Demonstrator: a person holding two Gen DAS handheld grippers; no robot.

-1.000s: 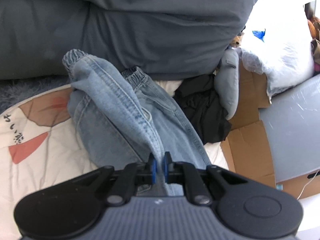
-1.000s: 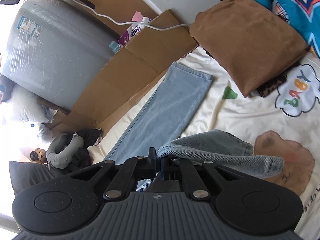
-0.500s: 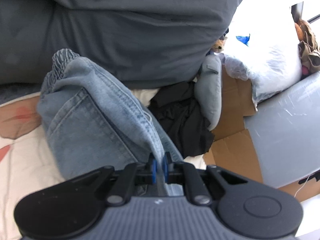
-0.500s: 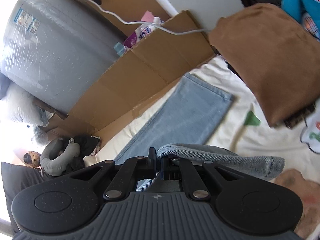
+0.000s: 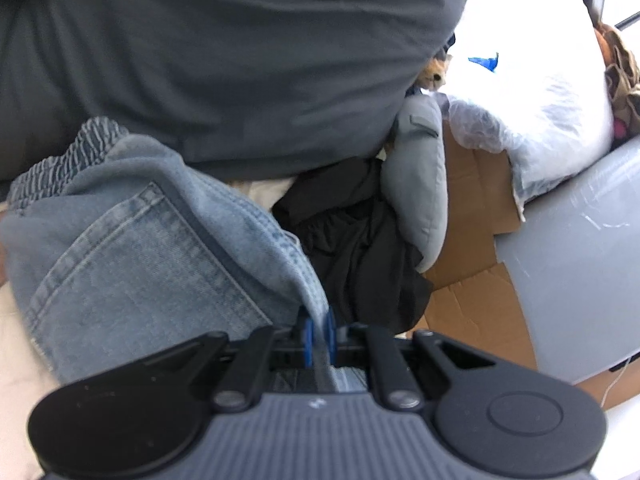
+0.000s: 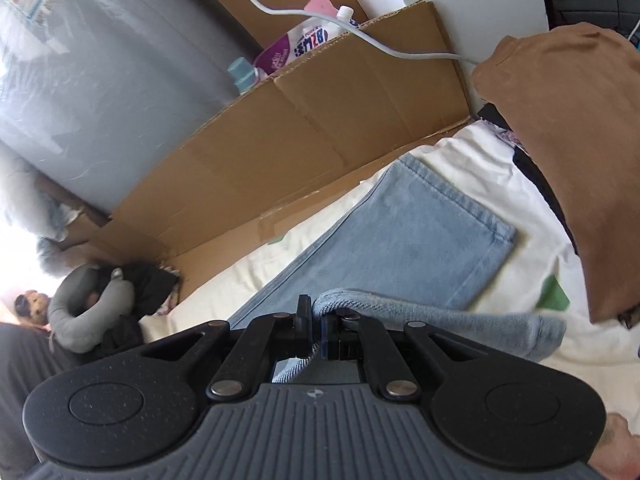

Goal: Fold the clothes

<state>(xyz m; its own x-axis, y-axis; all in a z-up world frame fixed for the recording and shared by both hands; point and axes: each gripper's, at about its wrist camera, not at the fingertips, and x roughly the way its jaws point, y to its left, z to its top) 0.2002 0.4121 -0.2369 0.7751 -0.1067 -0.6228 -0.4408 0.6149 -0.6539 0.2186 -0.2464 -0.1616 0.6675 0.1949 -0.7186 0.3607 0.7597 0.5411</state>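
The left tool [image 5: 318,334] was clenched on a fold of 1 pair of light-blue jeans [image 5: 132,256], whose elastic waistband and 1 back pocket rose in front of a dark grey pillow [image 5: 224,56]. The right tool [image 6: 314,330] gripped another bunched edge of the jeans [image 6: 404,240], while 1 leg lay flat on the cream bed sheet [image 6: 472,160] beside 1 cardboard sheet [image 6: 320,128] and 1 folded brown garment [image 6: 580,140]. 1 grey neck pillow [image 5: 420,192] touched what seemed, through blur, 1 black garment [image 5: 356,248].

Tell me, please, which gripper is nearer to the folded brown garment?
The right gripper: the brown garment lies just ahead on its right. The left gripper faces the grey pillow; no brown garment shows there.
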